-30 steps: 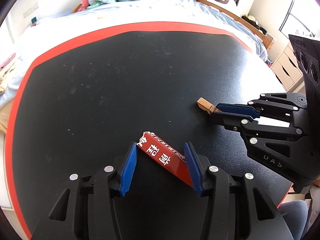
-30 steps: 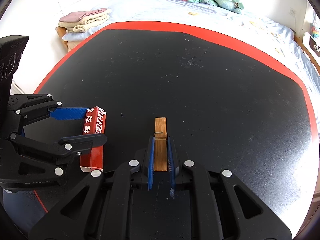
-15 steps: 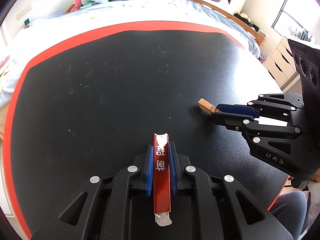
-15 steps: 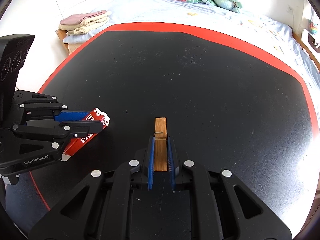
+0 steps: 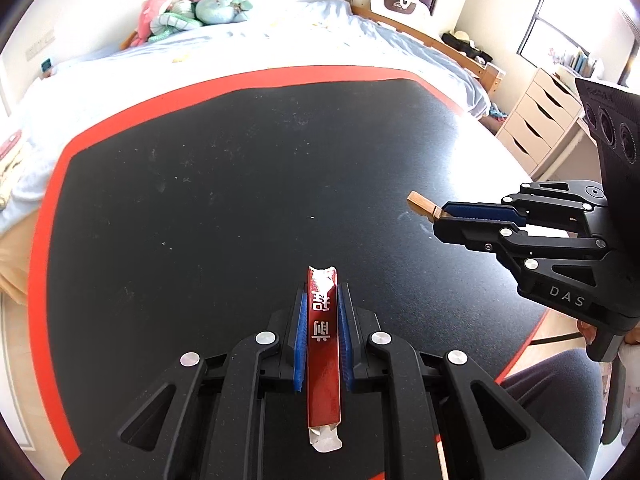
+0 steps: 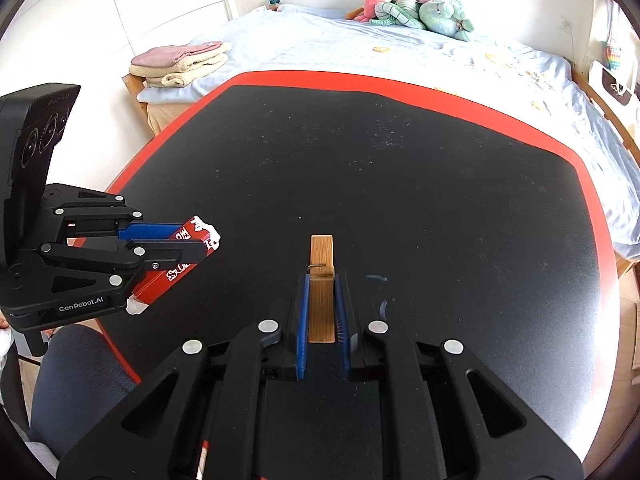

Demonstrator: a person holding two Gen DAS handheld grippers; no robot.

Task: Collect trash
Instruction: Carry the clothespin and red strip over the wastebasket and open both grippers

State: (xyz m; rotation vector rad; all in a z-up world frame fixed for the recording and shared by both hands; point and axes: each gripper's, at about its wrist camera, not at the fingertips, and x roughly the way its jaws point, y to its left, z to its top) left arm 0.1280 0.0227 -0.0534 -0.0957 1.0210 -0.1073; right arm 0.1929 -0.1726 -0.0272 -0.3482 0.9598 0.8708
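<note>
My left gripper point(image 5: 322, 298) is shut on a flattened red wrapper point(image 5: 323, 344) with white lettering and torn white ends, held above the black table point(image 5: 224, 184). The right wrist view shows it at the left point(image 6: 188, 240), with the wrapper point(image 6: 176, 272) sticking out both ways. My right gripper point(image 6: 321, 280) is shut on a wooden clothespin point(image 6: 322, 280), lifted off the table. In the left wrist view the clothespin tip point(image 5: 422, 205) pokes out of the right gripper point(image 5: 442, 214).
The table has a red border point(image 6: 440, 92). A bed with a pale blue sheet point(image 6: 360, 52) and plush toys point(image 6: 416, 8) lies behind it. Folded towels point(image 6: 180, 62) lie at the bed's corner. A white drawer unit point(image 5: 540, 120) stands at the right.
My left gripper closed on the red wrapper, turning it in line with the fingers, and lifted it off the table. My right gripper rose a little with the clothespin.
</note>
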